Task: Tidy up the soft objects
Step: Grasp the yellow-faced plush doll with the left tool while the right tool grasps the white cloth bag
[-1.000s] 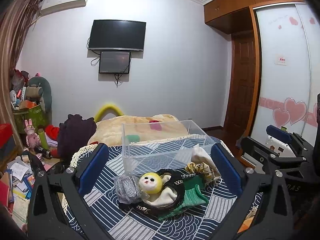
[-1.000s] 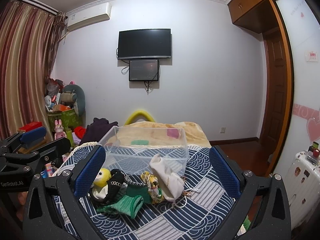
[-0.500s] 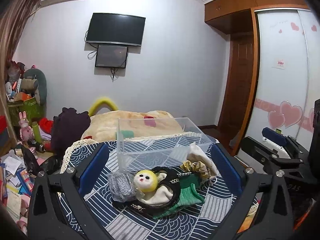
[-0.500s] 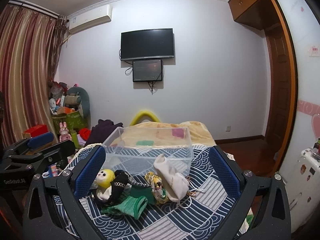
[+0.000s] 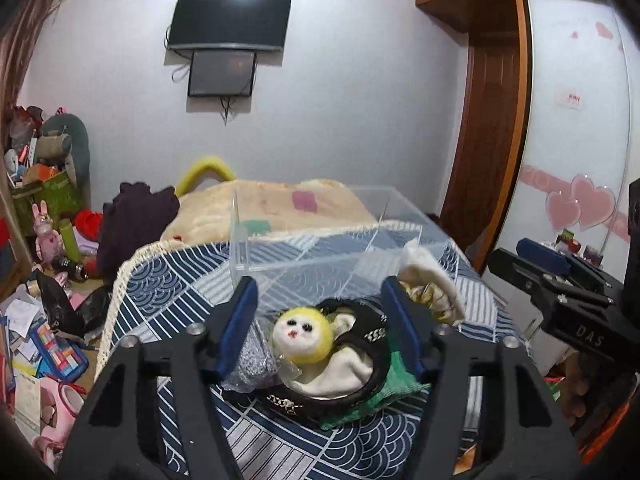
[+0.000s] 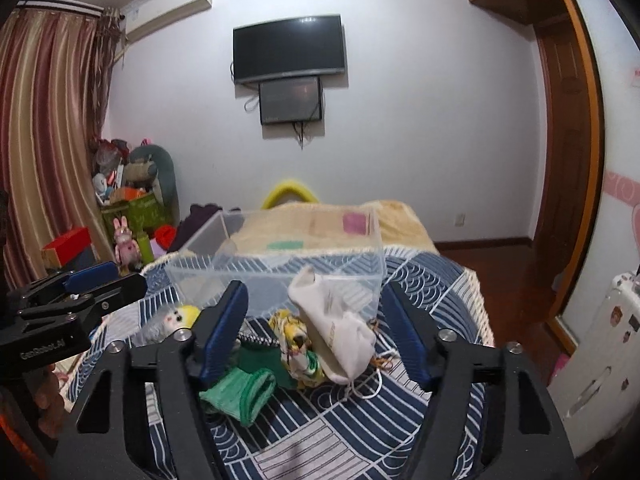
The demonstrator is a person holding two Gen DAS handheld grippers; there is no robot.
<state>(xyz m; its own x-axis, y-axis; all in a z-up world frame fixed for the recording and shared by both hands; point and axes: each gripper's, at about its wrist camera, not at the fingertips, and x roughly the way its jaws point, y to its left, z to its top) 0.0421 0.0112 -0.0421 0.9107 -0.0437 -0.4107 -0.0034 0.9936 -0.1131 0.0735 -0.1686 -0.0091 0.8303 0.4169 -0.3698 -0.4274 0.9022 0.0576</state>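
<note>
Left hand-held gripper (image 5: 318, 312) is released, jaws straddling the yellow-headed plush (image 5: 302, 334) w/o touching. Right hand-held gripper (image 6: 314, 324) is also released, framing the white sock (image 6: 334, 330). Close low on each piece's bulk, lift straight up (the black strap (image 5: 360, 364) could snag). Clear bin (image 6: 280, 268) sits at 12 o'clock, top open; tablecloth edge (image 6: 478, 304) at 3 o'clock, room is tight there.

Patterned table (image 5: 168, 296); clear box (image 5: 320, 232); soft toys (image 5: 304, 334)
</note>
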